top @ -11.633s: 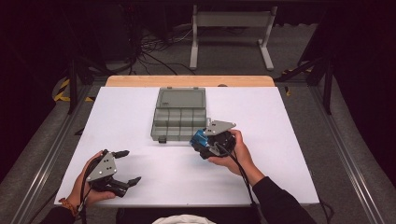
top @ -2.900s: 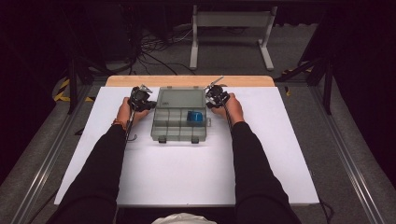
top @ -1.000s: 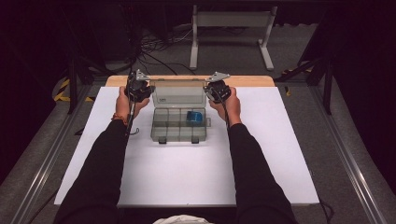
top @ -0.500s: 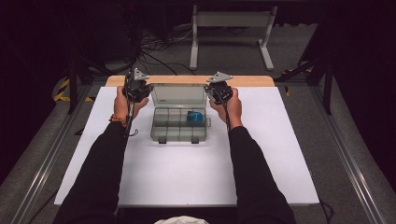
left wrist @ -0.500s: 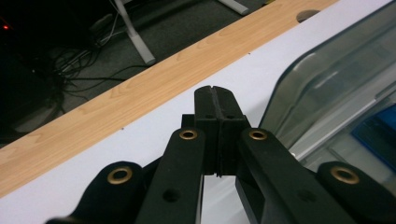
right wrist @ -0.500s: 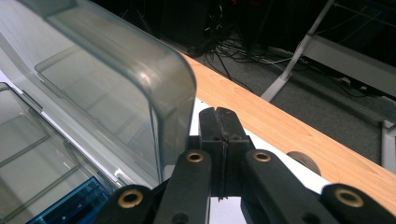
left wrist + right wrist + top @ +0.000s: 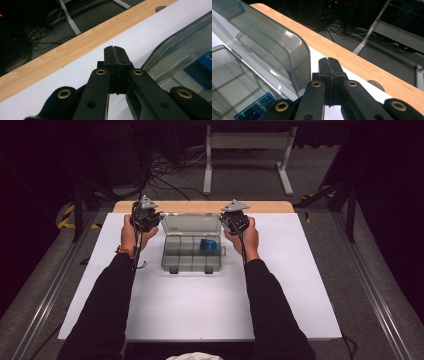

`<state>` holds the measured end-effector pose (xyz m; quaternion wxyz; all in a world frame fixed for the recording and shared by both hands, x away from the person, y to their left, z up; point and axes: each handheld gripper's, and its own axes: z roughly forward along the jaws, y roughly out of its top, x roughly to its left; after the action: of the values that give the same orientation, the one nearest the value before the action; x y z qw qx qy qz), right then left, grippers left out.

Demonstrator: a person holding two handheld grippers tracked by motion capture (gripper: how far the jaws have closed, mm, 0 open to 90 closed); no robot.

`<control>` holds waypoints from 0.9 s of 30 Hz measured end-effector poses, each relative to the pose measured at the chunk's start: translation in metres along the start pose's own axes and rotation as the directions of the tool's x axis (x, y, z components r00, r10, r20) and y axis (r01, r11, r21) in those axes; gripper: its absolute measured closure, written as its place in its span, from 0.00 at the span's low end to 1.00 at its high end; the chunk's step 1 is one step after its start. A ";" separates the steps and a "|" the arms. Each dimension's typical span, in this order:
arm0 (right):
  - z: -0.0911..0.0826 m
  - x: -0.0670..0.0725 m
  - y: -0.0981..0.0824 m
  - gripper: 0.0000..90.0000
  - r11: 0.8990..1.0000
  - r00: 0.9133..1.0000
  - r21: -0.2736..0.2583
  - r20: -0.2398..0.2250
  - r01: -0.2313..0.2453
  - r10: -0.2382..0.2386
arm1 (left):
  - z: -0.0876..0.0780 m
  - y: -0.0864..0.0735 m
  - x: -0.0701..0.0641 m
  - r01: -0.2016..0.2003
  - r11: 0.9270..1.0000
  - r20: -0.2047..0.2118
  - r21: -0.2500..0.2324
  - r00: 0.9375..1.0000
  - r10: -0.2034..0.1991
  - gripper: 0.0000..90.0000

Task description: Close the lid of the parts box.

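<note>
1. Nearest in the high view, two dark-sleeved forearms run up from the bottom edge; the person's body is cut off there.
2. One clear compartment box (image 7: 191, 252) lies on the white counter (image 7: 200, 310), toward its far side and midway between the hands. Its long axis runs left to right, with two latches on the near edge. How many compartments it has is hard to make out.
3. One blue block (image 7: 208, 244) lies in a compartment at the box's far right; both gripper views cut it off at their edges.
4. The lid (image 7: 191, 223) stands raised along the far edge, hinged there, and tilts away from the person.
5. The left tongs (image 7: 146, 216) sit at the lid's left end and the right tongs (image 7: 235, 218) at its right end. Both are closed, pads pressed together with nothing between them. Whether they touch the lid cannot be told.
6. Beyond the white top runs a wooden strip (image 7: 202, 206), then cables on the floor (image 7: 170, 167).
</note>
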<state>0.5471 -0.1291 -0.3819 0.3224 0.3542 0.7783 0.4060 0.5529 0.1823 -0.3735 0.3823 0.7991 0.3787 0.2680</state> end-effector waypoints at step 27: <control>-0.018 0.016 -0.009 1.00 1.000 1.000 -0.013 0.020 0.024 -0.024 | -0.016 -0.016 -0.014 -0.018 1.000 -0.011 -0.025 1.000 0.018 1.00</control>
<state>0.5210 -0.1269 -0.3846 0.3371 0.3467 0.7767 0.4036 0.5273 0.1840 -0.3795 0.3879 0.7962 0.3702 0.2804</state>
